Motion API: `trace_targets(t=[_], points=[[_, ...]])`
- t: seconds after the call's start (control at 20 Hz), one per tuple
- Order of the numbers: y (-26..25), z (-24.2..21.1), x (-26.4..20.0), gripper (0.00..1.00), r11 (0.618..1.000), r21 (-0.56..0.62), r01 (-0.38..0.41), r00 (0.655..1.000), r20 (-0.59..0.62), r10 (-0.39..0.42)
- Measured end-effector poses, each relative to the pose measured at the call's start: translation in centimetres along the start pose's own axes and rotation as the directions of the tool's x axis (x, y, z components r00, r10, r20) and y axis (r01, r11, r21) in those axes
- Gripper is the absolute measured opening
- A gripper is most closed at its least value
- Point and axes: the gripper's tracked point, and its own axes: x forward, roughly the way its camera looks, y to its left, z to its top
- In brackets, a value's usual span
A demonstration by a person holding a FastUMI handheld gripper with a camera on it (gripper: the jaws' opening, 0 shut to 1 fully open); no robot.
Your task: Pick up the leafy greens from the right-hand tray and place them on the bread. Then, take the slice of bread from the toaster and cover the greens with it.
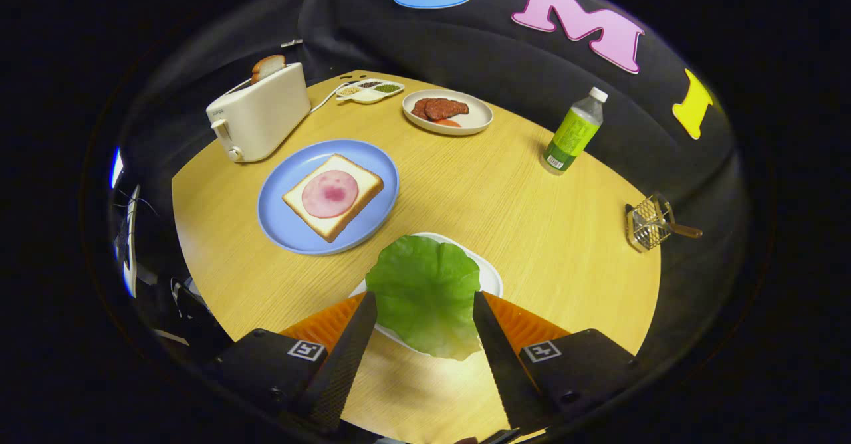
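A green lettuce leaf point(424, 294) lies on a white tray point(490, 279) and hangs over the tray's near rim. My gripper point(423, 296) is open, with its wide-apart fingertips point(364, 308) on either side of the leaf and close to its edges. I cannot tell whether they press on it. Beyond the fingers and to the left, a blue plate point(289, 228) holds a slice of bread point(352, 181) topped with a round of pink ham point(330, 193). Farther back stands a white toaster point(260, 113), with a bread slice point(268, 67) sticking up from its slot.
A white plate point(479, 119) with dark red meat slices and a small divided dish point(367, 91) of seasonings sit at the table's far edge. A green-labelled bottle point(573, 133) stands to the far right. A wire basket point(648, 221) lies at the right edge.
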Motion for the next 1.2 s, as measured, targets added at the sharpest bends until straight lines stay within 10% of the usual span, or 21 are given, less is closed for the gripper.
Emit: trace_targets(t=[0.6, 0.7, 0.9, 1.2], points=[[-0.3, -2.5, 5.9, 0.84, 0.990, -0.027, -0.135, 0.980, -0.153, 0.129], [-0.5, -2.3, 5.6, 0.75, 0.989, -0.037, -0.140, 0.980, -0.151, 0.133], [-0.6, -2.0, 5.6, 0.11, 0.991, -0.031, -0.128, 0.982, -0.141, 0.123], [-0.8, -0.8, 4.2, 0.10, 0.996, 0.021, -0.085, 0.993, -0.079, 0.087]])
